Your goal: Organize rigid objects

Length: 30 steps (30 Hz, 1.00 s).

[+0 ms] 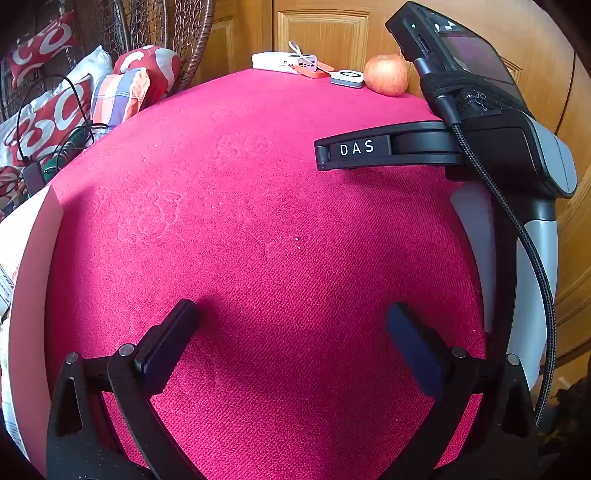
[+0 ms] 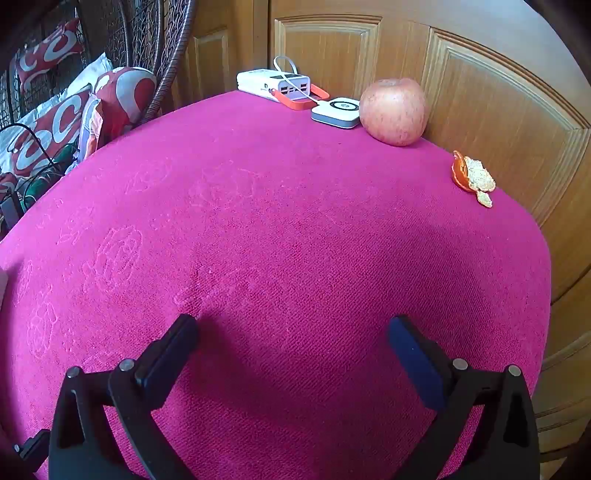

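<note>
A pink-clothed table carries a white power bank with an orange strap, a small white square charger, a red apple and an orange peel, all along its far edge. My right gripper hangs open over bare cloth near the front. My left gripper is open too, with nothing between its fingers. In the left wrist view the power bank, charger and apple sit far back, and the right gripper's body fills the right side.
Wooden cabinet doors stand right behind the table. Red and white cushions, a wicker chair and black cables lie off the left. A white box edge lies at the table's left side.
</note>
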Motion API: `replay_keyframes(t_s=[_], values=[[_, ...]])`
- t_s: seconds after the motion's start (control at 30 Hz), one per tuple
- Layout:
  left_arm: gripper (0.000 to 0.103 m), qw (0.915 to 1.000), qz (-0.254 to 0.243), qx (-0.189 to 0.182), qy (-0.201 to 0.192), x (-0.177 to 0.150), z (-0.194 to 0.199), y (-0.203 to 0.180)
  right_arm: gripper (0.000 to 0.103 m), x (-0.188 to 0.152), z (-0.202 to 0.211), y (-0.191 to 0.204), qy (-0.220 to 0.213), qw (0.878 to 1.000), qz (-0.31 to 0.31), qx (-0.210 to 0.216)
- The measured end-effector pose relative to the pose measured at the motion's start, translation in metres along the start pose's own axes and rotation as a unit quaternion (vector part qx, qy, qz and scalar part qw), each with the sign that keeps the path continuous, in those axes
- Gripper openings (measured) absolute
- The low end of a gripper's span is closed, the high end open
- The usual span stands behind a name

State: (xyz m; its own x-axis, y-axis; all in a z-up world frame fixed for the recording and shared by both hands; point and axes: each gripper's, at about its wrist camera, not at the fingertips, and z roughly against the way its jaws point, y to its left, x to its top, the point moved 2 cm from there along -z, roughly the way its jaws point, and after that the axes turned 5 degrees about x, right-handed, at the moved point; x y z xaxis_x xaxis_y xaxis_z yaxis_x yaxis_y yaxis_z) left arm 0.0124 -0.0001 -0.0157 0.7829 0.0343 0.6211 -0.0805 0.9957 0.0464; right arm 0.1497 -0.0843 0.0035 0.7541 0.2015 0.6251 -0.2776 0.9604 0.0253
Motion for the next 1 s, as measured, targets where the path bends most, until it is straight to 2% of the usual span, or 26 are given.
replay_keyframes(t_s=[1.0], values=[[0.103,1.0000,0.000,0.000,0.000,-0.0008,0.0003,0.0006,0.103,-0.0006,-0.0006,-0.0011,0.001,1.000,-0.001,0.001]])
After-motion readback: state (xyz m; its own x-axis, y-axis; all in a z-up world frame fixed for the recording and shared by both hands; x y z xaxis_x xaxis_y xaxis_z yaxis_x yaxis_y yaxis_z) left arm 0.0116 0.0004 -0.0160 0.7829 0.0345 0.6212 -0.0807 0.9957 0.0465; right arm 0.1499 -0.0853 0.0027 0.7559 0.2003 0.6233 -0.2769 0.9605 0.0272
